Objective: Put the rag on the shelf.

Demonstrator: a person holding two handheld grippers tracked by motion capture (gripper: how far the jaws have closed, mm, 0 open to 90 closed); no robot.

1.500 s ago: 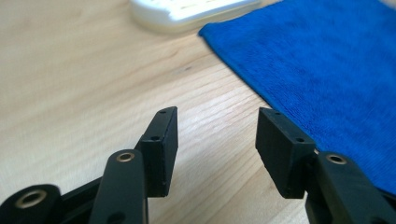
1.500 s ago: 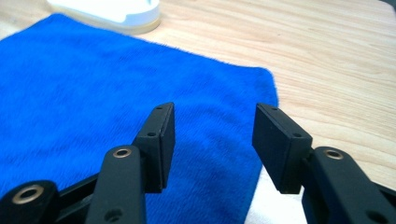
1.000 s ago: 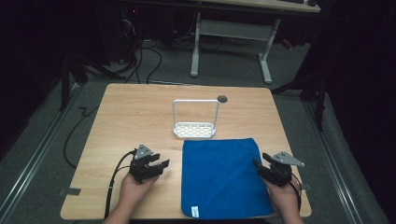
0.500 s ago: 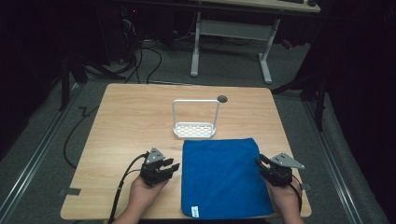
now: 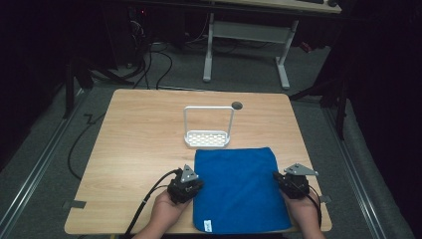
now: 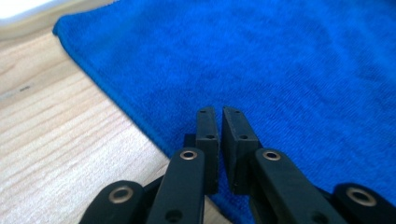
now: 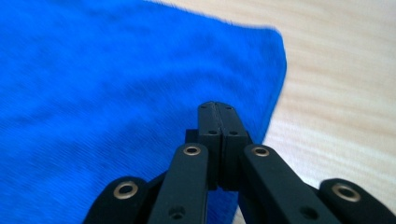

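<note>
**Left gripper slid in to the cloth's edge; right one held its place**

In the left gripper view the two black fingers [image 6: 207, 140] stood with a thin slit between them, nearly closed and holding nothing, their tips over the near left edge of the blue cloth [image 6: 261, 60]. The right gripper's fingers [image 7: 219, 140] were pressed flat together, with nothing between them, poised at the cloth's [image 7: 107, 88] right border where the blue met bare wood.

From the high view, the left gripper [image 5: 185, 185] sat just at the left edge of the cloth [image 5: 239, 186]. A second before, it had been well out on the bare wood to the left, and half a second before, closer in; it had travelled rightward until it met the cloth. The right gripper [image 5: 292, 184] sat at the cloth's right edge, much where it had been in both earlier pictures.

The cloth lay spread flat on the near half of the desk [image 5: 134, 139], unmoved, a small white tag [image 5: 208, 225] at its front edge. Just behind it stood a white rack [image 5: 208, 130] with a tall hoop handle, its base nearly touching the cloth's far edge, also unmoved. A small dark round hole [image 5: 237, 105] showed in the desk beyond the rack.
</note>
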